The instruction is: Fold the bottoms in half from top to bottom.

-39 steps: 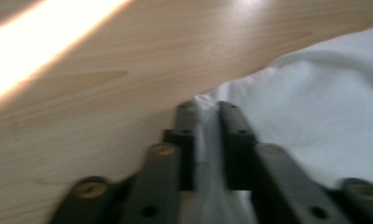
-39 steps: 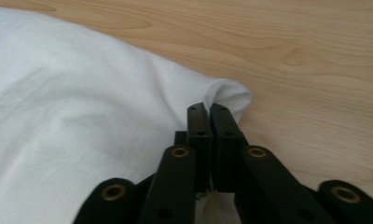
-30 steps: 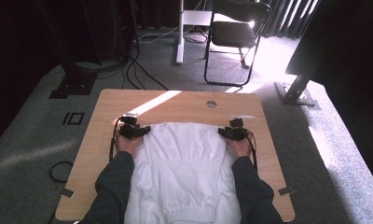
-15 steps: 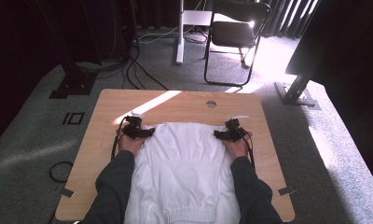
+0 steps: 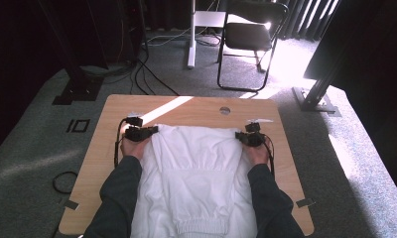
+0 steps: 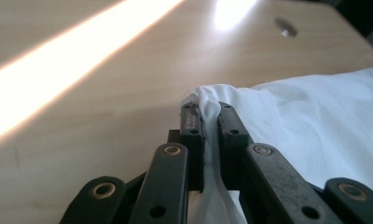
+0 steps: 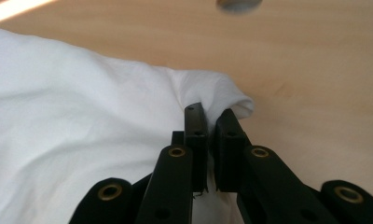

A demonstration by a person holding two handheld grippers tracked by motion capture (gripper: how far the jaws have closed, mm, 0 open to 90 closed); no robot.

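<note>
A white garment point(image 5: 196, 173) lies spread on the wooden table point(image 5: 196, 106), its ribbed hem toward the person. My left gripper point(image 5: 149, 131) is at the garment's far left corner, my right gripper point(image 5: 242, 137) at its far right corner. Both have just closed their jaws. In the left gripper view the left gripper point(image 6: 208, 112) is shut, pinching a bunched fold of the white garment point(image 6: 315, 121). In the right gripper view the right gripper point(image 7: 210, 116) is shut on a fold of the white garment point(image 7: 72, 112). Both corners are lifted slightly off the tabletop.
A round hole point(image 5: 225, 110) sits in the table's far middle, and a bright sun stripe point(image 5: 166, 107) crosses the far left of the top. A black folding chair point(image 5: 246, 39), cables point(image 5: 142, 74) and stand legs are on the carpet beyond the table.
Both grippers have shut on the garment's far corners and risen a little. The far edge of the garment is now pulled up and bunched at each gripper.
</note>
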